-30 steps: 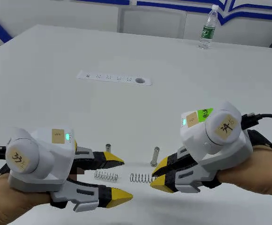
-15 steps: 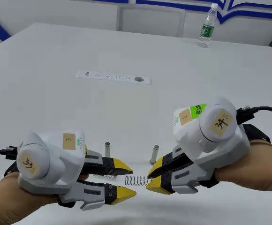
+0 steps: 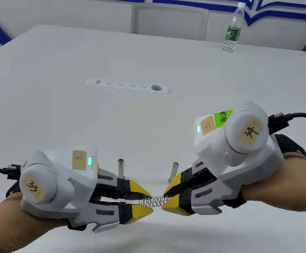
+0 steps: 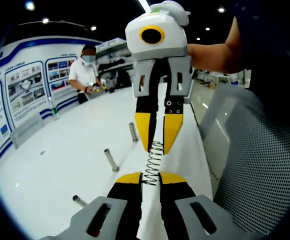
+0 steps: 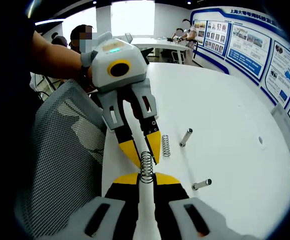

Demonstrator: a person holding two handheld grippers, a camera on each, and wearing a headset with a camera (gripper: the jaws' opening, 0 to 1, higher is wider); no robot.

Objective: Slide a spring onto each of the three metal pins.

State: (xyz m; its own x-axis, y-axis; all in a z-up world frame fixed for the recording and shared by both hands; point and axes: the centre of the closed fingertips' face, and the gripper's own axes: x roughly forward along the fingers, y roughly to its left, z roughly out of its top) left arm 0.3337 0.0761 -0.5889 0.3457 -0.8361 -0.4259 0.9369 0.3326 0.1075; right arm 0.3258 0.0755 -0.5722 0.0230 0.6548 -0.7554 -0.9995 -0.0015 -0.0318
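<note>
A thin wire spring point(image 3: 155, 201) hangs level between my two grippers, just above the white table point(image 3: 63, 121). My left gripper point(image 3: 142, 201) is shut on its left end and my right gripper point(image 3: 169, 197) on its right end, tips facing each other. Two upright metal pins point(image 3: 121, 166) point(image 3: 174, 171) stand just behind the tips. The left gripper view shows the spring point(image 4: 153, 162) running from my own jaws to the right gripper point(image 4: 157, 136), with three pins point(image 4: 110, 160) to the left. A second spring point(image 5: 165, 145) lies on the table beside a pin point(image 5: 185, 136).
A white power strip point(image 3: 127, 86) lies mid-table and a water bottle point(image 3: 235, 29) stands at the far edge. A mesh chair back point(image 4: 255, 165) is close to the near table edge. People stand far off in the room point(image 4: 85, 72).
Both grippers have closed in on each other. The left gripper has moved right and its jaws have narrowed onto the free end of the spring that the right gripper holds.
</note>
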